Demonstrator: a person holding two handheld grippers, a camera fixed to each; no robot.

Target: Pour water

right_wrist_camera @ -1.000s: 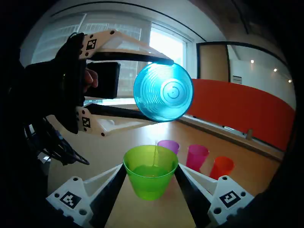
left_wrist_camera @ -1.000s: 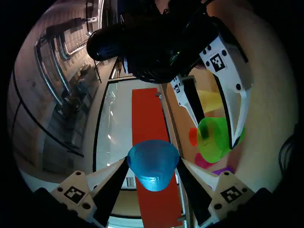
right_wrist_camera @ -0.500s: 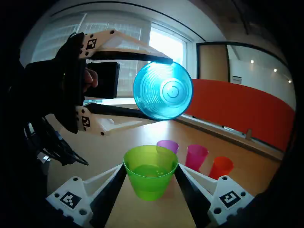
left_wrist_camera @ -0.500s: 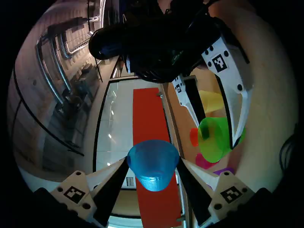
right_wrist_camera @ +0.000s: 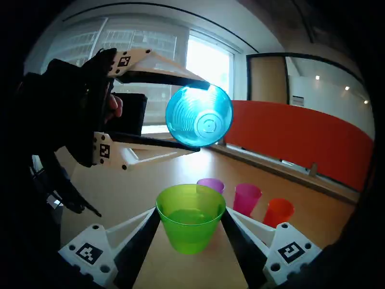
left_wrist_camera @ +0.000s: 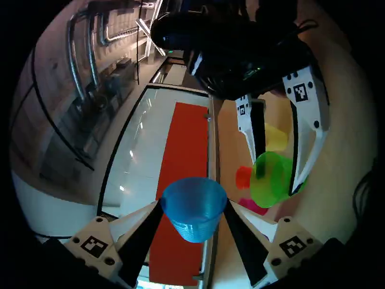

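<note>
1. Left gripper (right_wrist_camera: 202, 117) clamped the blue cup (right_wrist_camera: 198, 114), tipped on its side above the green cup (right_wrist_camera: 191, 226).
2. Right gripper (right_wrist_camera: 191, 212) squeezed the green cup, upright, some liquid inside.
3. Purple cup (right_wrist_camera: 211, 184), pink cup (right_wrist_camera: 247, 197) and orange cup (right_wrist_camera: 279, 211) stood on the table (right_wrist_camera: 120, 192) behind the green cup.

The blue cup (right_wrist_camera: 198, 115) is showing ribbed, translucent plastic. The green cup (right_wrist_camera: 191, 226) is gleaming, smooth plastic. The table (right_wrist_camera: 139, 185) is looking like satiny wood.
</note>
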